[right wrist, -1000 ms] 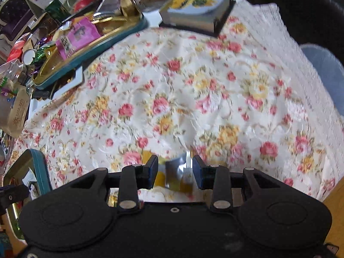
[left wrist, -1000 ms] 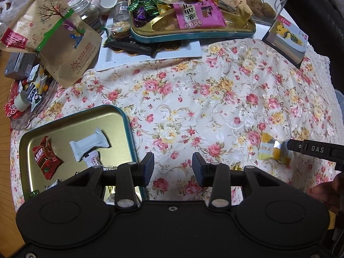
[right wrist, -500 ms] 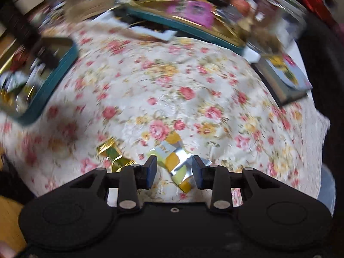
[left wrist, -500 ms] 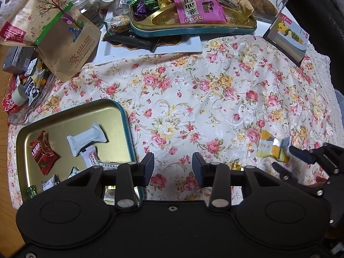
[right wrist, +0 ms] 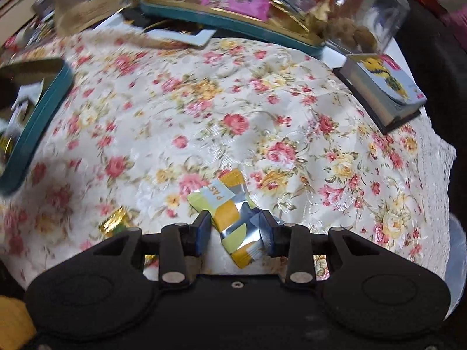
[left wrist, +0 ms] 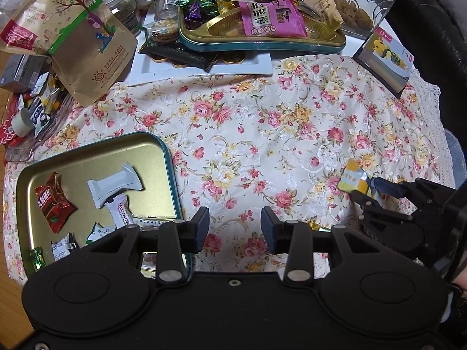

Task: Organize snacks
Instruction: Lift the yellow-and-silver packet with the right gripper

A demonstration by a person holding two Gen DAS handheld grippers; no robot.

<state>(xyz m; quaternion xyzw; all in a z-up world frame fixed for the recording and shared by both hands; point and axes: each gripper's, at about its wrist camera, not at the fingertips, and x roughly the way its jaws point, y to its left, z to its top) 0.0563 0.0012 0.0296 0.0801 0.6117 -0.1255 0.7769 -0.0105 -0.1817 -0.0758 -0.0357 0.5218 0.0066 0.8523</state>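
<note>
A yellow, silver and green snack packet [right wrist: 233, 218] lies on the floral tablecloth between the fingers of my right gripper [right wrist: 235, 230], which is open around it. The same packet [left wrist: 353, 179] shows at the right of the left wrist view, with my right gripper [left wrist: 369, 189] over its near end. My left gripper [left wrist: 235, 229] is open and empty, hovering above the cloth beside a gold tin tray [left wrist: 96, 157] with a teal rim. The tray holds a red packet [left wrist: 52, 201], a white packet [left wrist: 115, 185] and other small snacks.
A larger tin [left wrist: 262, 43] full of sweets stands at the back on a white board. A brown paper bag [left wrist: 73, 35], a glass jar of cookies [left wrist: 364, 3] and a book [left wrist: 385, 61] surround it. A small gold-wrapped sweet [right wrist: 115, 223] lies left of my right gripper.
My right gripper has swung round and moved forward, so the packet now sits deeper between its fingers. My left gripper has shifted slightly back and left over the tray's edge.
</note>
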